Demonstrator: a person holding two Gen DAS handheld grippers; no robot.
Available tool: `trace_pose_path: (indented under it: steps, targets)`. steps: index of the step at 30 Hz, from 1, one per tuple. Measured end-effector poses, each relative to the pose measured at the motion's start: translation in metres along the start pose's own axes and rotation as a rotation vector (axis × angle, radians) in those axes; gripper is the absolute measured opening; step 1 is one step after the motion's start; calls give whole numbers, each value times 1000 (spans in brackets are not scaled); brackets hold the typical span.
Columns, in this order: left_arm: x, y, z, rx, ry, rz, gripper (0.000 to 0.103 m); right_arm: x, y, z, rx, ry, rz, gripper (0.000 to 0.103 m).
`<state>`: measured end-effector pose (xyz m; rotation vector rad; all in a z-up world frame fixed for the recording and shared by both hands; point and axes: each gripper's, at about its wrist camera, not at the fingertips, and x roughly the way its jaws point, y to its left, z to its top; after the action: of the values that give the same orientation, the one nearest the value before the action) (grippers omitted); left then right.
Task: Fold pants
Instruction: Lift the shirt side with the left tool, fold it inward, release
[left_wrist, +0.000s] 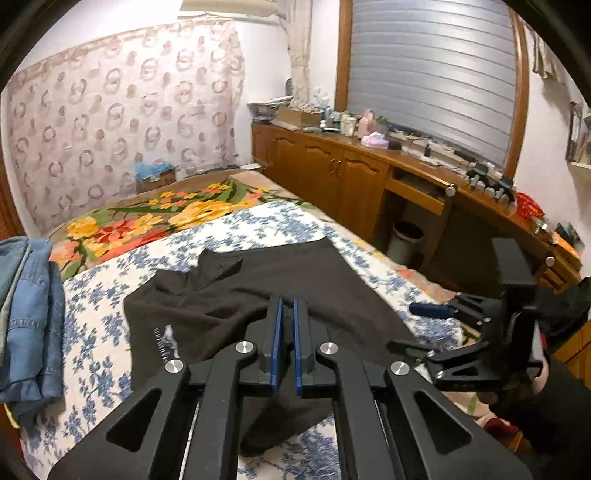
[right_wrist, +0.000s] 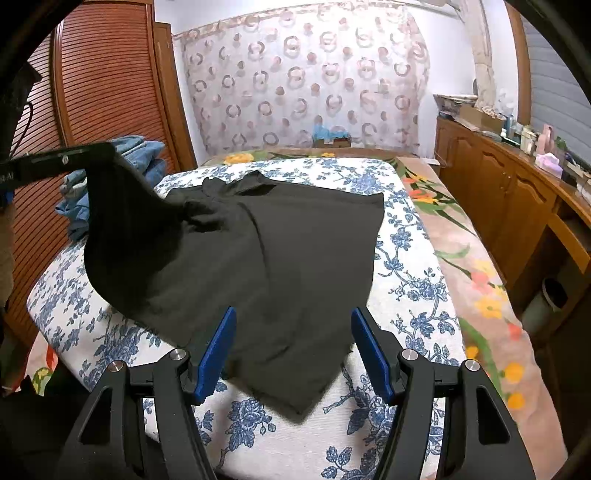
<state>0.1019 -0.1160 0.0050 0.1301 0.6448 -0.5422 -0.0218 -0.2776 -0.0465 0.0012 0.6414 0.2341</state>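
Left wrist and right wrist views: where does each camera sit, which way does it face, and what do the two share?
Left wrist: rides the left gripper, shut on the black pants, facing up the bed toward the curtain; the right gripper shows at right.
Right wrist: rides the open right gripper, above the pants' near edge, facing the curtain; the left gripper lifts cloth at far left.
Shared: pants, blue floral cover, denim pile, cabinets.

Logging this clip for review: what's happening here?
A person with two handheld grippers is folding black pants on a blue-floral bed cover. The left gripper is shut on a lifted edge of the fabric. The right gripper hangs open over the near end, holding nothing. Folded jeans lie alongside.
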Motion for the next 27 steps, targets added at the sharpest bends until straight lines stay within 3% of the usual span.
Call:
trace_pose_path:
  steps: [2, 6, 8, 23, 27]
  targets:
    - [1, 3, -3, -5, 7, 21, 23, 2, 0, 1, 2, 0, 3, 67]
    - [-2, 13, -12, -22, -2, 67, 68, 5, 5, 3, -5, 2, 17, 67]
    - [-3, 19, -16, -35, -6, 77, 78, 7, 7, 4, -8, 1, 23, 67]
    - [-41, 42, -23, -102, -98, 69, 79, 20, 21, 14, -14, -20, 30, 66]
    - [-35, 46, -28, -96, -76, 99, 79, 20, 19, 16, 3, -34, 28, 66]
